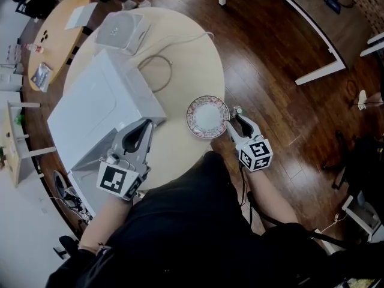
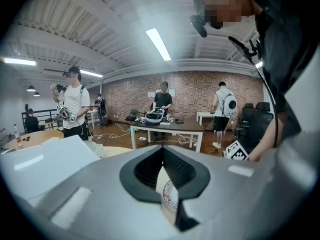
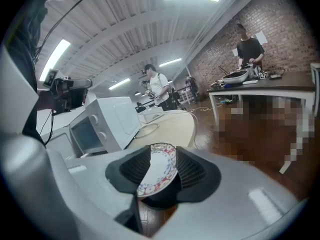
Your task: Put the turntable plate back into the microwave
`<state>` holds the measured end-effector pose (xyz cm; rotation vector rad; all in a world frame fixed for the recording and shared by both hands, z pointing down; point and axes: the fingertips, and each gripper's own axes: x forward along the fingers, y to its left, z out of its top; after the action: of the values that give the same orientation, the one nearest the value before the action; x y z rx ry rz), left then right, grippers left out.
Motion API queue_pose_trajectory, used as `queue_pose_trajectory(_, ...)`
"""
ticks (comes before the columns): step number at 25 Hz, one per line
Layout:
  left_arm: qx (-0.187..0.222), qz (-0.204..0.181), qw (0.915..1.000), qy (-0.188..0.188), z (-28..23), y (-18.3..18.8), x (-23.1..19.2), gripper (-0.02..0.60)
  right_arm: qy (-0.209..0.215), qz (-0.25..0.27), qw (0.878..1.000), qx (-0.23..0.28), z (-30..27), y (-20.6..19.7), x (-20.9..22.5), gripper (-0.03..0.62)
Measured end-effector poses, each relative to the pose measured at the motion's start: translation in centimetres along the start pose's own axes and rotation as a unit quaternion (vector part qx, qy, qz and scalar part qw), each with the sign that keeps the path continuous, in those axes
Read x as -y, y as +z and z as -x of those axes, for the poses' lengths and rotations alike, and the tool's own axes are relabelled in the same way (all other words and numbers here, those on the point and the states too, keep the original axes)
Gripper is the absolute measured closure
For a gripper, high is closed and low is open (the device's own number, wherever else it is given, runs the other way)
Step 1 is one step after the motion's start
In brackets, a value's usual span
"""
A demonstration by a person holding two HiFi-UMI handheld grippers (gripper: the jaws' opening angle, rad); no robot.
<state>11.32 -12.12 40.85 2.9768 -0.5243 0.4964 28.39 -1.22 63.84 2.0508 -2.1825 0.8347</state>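
Observation:
The floral-rimmed plate (image 1: 207, 117) lies flat on the round table (image 1: 192, 59), close to its right edge. My right gripper (image 1: 236, 117) stands open at the plate's right rim. In the right gripper view the plate (image 3: 157, 169) sits between the spread jaws of this gripper (image 3: 163, 151), with gaps at the pads. The white microwave (image 1: 102, 110) stands on the left of the table, and its front with a dark window shows in the right gripper view (image 3: 100, 129). My left gripper (image 1: 146, 125) is at the microwave's front corner. Its fingertips meet and hold nothing (image 2: 162, 151).
A cable loop (image 1: 157, 71) lies behind the plate and a white box (image 1: 120, 29) sits at the table's far side. The wooden floor drops away just right of the plate. A second wooden table (image 1: 57, 29) and white table legs (image 1: 312, 41) stand further off. People stand in the background.

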Motion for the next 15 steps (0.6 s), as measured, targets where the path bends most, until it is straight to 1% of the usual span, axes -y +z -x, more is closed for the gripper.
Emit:
queue_pose_trajectory(4, -0.007, 0.004, 1.0000, 0.004, -0.1, -0.1, -0.2, 0.578, -0.007, -0.010, 1.000, -0.014, -0.5, -1.1, 0.8, 0.431)
queue_pose_trajectory(11, -0.032, 0.007, 0.9994, -0.003, -0.5, -1.1, 0.0, 0.578, -0.001, -0.024, 0.999, -0.028, -1.8, -2.3, 1.0, 0.410)
queue_pose_trajectory(15, -0.040, 0.007, 0.9992, 0.003, -0.4, -1.3, -0.5, 0.578, 0.002, -0.040, 0.999, -0.031, -2.6, -2.8, 1.2, 0.405)
